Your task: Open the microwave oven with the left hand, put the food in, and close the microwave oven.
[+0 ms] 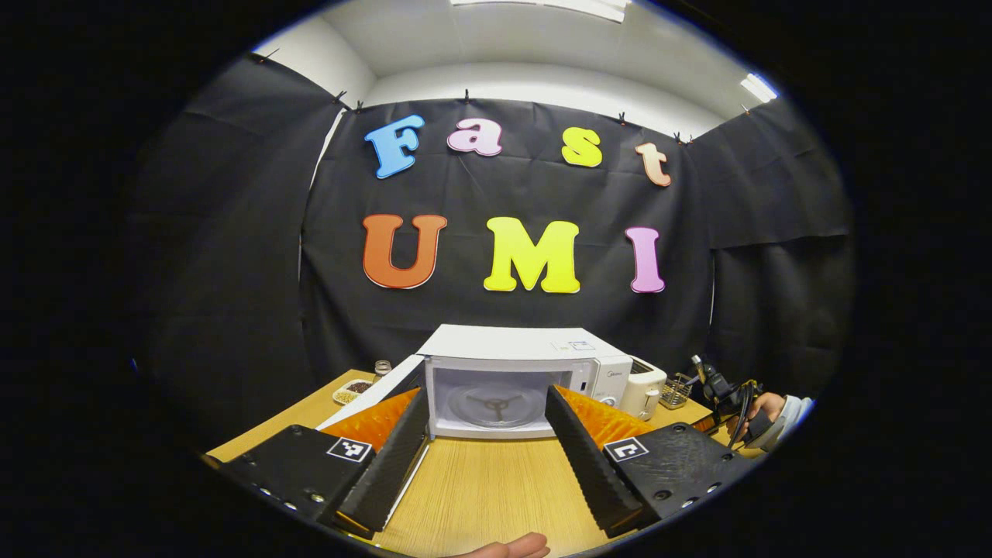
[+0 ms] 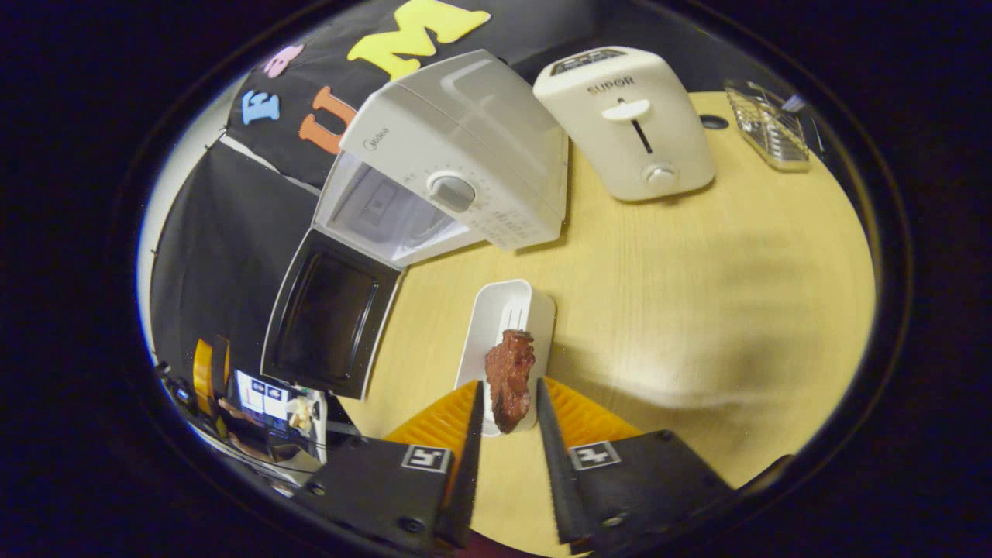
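**Oven open, meat in your right claw**

Your left claw (image 1: 487, 434) hangs with its fingers spread wide, nothing between them, aimed straight at the microwave (image 1: 527, 376) across the desk (image 1: 488, 496). The door (image 1: 380, 391) is swung out to the left and the cavity gapes, the glass turntable (image 1: 496, 404) plain to see inside. Part of a hand (image 1: 508, 549) peeks in at the bottom edge. Off to the right, a hand in a pale sleeve (image 1: 767, 415) grips the other tool. Beside the oven stands a cream toaster (image 1: 645, 390), then a wire basket (image 1: 676, 390). To the left of the door sit a small dish (image 1: 353, 390) of something dark and a little jar (image 1: 382, 367).

Over to your right gripper view: the right claw (image 2: 508, 415) has its fingers drawn close around a dark red piece of meat (image 2: 509, 378). Both fingers look to be touching it, though the contact is hard to judge. The meat sits over the near end of a white tray (image 2: 508, 318) on the desk (image 2: 697, 294); whether it is lifted off the tray, you can't tell. Just beyond lies the microwave (image 2: 457, 147), its dial (image 2: 452, 192) facing you and the dark-windowed door (image 2: 329, 325) hanging open. On its front a small grey logo reads "Midea". The toaster (image 2: 628, 120) says "SUPOR" in grey letters on its top. The wire basket (image 2: 767, 124) sits at the far corner.
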`<state>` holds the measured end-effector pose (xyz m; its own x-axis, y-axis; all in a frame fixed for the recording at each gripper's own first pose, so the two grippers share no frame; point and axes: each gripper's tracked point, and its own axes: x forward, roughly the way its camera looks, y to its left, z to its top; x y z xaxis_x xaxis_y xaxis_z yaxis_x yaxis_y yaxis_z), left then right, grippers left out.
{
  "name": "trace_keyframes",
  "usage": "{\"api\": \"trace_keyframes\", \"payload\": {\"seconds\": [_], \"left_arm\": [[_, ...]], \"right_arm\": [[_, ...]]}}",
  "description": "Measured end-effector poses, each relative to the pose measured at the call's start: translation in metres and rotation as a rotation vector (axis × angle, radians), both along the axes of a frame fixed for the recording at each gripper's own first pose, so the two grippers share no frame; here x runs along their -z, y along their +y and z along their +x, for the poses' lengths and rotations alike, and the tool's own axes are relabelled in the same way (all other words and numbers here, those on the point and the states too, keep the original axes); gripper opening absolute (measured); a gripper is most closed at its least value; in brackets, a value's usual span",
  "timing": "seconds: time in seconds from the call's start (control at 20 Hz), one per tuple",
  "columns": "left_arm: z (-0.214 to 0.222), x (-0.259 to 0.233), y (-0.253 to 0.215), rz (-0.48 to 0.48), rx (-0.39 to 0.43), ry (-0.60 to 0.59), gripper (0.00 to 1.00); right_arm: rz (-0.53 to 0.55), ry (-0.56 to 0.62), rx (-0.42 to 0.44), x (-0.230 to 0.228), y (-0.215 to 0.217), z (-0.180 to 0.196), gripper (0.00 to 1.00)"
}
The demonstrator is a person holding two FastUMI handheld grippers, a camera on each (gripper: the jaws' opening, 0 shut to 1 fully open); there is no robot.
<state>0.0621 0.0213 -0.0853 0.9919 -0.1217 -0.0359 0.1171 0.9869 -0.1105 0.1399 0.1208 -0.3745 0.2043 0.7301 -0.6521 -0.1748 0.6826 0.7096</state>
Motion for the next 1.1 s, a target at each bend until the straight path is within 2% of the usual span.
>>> {"api": "trace_keyframes", "payload": {"seconds": [0.05, 0.1, 0.35, 0.5, 0.65, 0.75, 0.85, 1.1], "left_arm": [[-0.001, -0.002, 0.001, -0.001, 0.000, -0.009, 0.91], [-0.004, -0.003, 0.002, 0.000, 0.003, -0.016, 0.90], [-0.010, -0.005, 0.003, 0.023, 0.017, -0.042, 0.90], [-0.016, -0.003, 0.008, 0.028, 0.020, -0.047, 0.90], [-0.022, 0.000, 0.018, 0.034, 0.000, -0.056, 0.90], [-0.026, 0.003, 0.026, 0.042, -0.015, -0.058, 0.90], [-0.032, 0.005, 0.035, 0.044, -0.027, -0.061, 0.90], [-0.044, 0.004, 0.058, 0.019, -0.048, -0.056, 0.90]], "right_arm": [[-0.015, -0.025, -0.009, -0.002, 0.002, 0.001, 0.08], [-0.037, -0.065, -0.020, -0.004, 0.000, 0.001, 0.14], [-0.132, -0.224, -0.059, -0.031, 0.003, -0.018, 0.13], [-0.243, -0.360, -0.081, -0.050, 0.003, -0.028, 0.13], [-0.332, -0.459, -0.097, -0.067, 0.011, -0.044, 0.13], [-0.351, -0.509, -0.092, -0.082, 0.025, -0.055, 0.13], [-0.369, -0.565, -0.060, -0.097, 0.037, -0.060, 0.13], [-0.396, -0.715, 0.098, -0.129, 0.073, -0.051, 0.13]]}}
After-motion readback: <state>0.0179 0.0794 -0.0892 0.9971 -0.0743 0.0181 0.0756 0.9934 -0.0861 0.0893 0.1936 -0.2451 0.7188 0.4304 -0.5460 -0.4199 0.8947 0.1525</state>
